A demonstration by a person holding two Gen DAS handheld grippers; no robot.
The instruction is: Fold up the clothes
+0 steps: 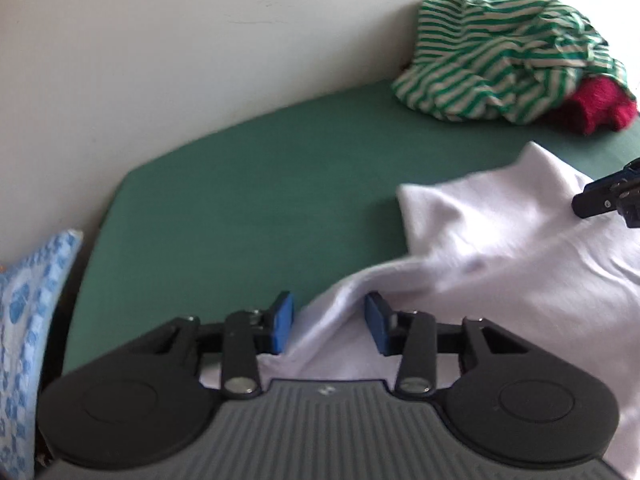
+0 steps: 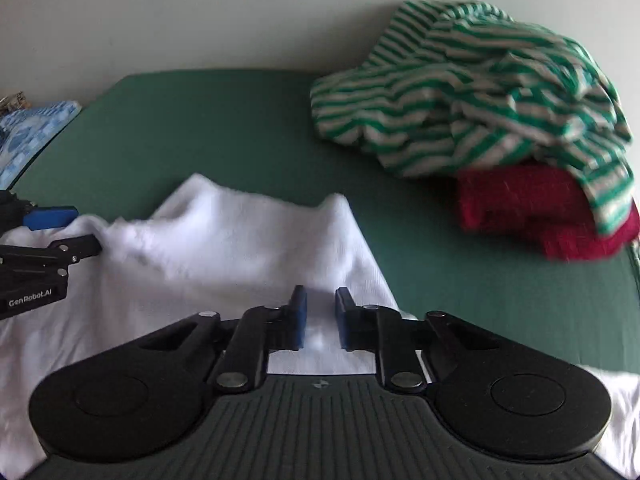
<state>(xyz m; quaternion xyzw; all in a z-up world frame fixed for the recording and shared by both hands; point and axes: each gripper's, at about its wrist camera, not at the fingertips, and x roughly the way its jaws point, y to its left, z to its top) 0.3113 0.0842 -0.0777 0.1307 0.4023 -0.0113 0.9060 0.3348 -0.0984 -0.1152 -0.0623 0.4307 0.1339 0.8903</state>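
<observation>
Right up against the lens, the left gripper (image 1: 329,322) sits low over the near edge of the white garment (image 1: 500,248), its blue fingers (image 1: 282,322) spread apart with a raised ridge of the cloth running up between them, no clamp on it. Over on the other side, the right gripper (image 2: 320,317) hangs just above the same white garment (image 2: 224,240), fingers (image 2: 299,316) released with a narrower gap and white fabric showing through; whether the pads touch the cloth, I cannot tell. That white garment lies spread on the green surface (image 1: 240,184), rumpled, its far edge humped into two soft peaks pointing away toward the wall (image 1: 160,40); its long axis is hard to call, since it runs out of frame at the near side. Both grippers point forward and slightly down, side by side, and each one's fingers peek into the other's view at the frame edge. Beyond the cloth, plenty of bare green surface (image 2: 208,120) lies open to the far left. At the far right corner, a crumpled green-striped garment (image 2: 472,96) is heaped against the wall, draped over a red knit (image 2: 532,208), well apart from the white piece. Off the surface's left end sits a blue patterned cloth (image 1: 24,320).
</observation>
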